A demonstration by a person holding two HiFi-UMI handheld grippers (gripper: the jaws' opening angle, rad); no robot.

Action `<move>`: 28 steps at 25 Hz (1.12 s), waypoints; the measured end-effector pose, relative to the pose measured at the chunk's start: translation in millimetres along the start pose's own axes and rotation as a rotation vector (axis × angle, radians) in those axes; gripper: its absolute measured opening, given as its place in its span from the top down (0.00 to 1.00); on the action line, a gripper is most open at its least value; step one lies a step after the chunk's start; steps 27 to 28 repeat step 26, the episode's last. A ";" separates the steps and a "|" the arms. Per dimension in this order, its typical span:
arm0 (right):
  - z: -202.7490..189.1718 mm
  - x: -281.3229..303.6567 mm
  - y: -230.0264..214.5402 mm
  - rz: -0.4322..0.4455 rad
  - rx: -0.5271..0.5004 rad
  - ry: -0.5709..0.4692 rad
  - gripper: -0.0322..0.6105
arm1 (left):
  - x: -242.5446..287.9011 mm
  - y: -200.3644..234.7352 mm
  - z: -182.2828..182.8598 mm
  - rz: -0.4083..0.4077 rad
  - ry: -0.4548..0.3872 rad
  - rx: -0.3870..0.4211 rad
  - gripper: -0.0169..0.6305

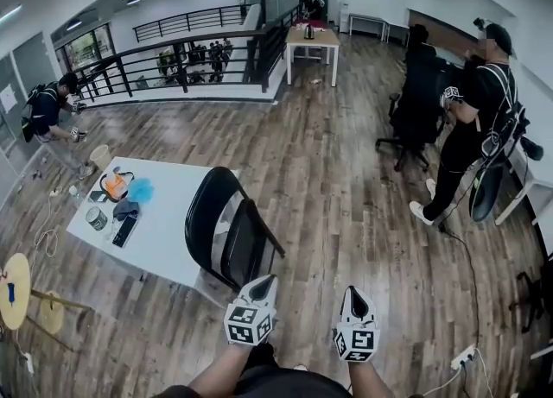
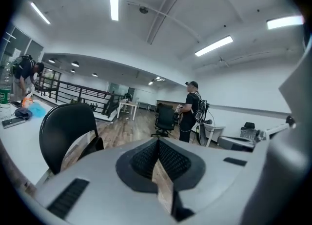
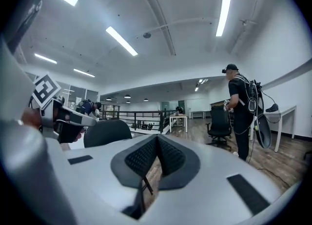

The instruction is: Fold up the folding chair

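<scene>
Closest to you, at the bottom centre of the head view, your two tongs are side by side and apart from each other. The left gripper [image 1: 266, 281] is clenched, its ribbed pads pressed together with nothing between them. The right gripper [image 1: 352, 292] is clenched and empty too. Both tips point up the frame, toward the chair.

The black folding chair [image 1: 226, 230] stands on the wooden floor [image 1: 346, 180] just above the left gripper in the frame, a little left of centre. Neither tong touches it. Its rounded backrest is toward the white table [image 1: 173, 215], which it stands right beside, at the table's near right edge.

On the table's left end lie an orange item [image 1: 114, 186], a blue item [image 1: 140, 189], a round tin [image 1: 96, 218] and a dark flat object [image 1: 125, 230]. A round wooden stool [image 1: 15, 291] stands at the far left edge.

Further out, a person in black [image 1: 471, 120] stands at the upper right beside a black office chair [image 1: 415, 103]. Another person [image 1: 47, 111] bends over at the upper left. A black railing [image 1: 173, 55] runs across the top, with a small table [image 1: 313, 41] behind it. A power strip [image 1: 464, 357] lies at the lower right.
</scene>
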State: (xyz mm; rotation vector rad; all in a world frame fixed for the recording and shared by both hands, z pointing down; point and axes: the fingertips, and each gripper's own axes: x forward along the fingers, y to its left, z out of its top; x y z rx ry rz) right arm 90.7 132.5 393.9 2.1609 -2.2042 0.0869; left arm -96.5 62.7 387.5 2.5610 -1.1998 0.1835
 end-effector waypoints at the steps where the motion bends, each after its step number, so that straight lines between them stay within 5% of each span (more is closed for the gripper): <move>1: 1.3 -7.8 -3.1 -0.008 -0.008 -0.001 0.93 | -2.7 -8.7 -2.4 -0.007 0.002 0.007 0.96; 12: 21.2 -52.7 1.5 -0.017 -0.055 -0.033 0.93 | -37.1 -52.5 -19.2 -0.008 0.041 0.059 0.96; 28: 14.7 -72.1 13.9 -0.027 -0.062 -0.012 0.93 | -60.8 -55.6 -28.7 -0.006 0.046 0.058 0.96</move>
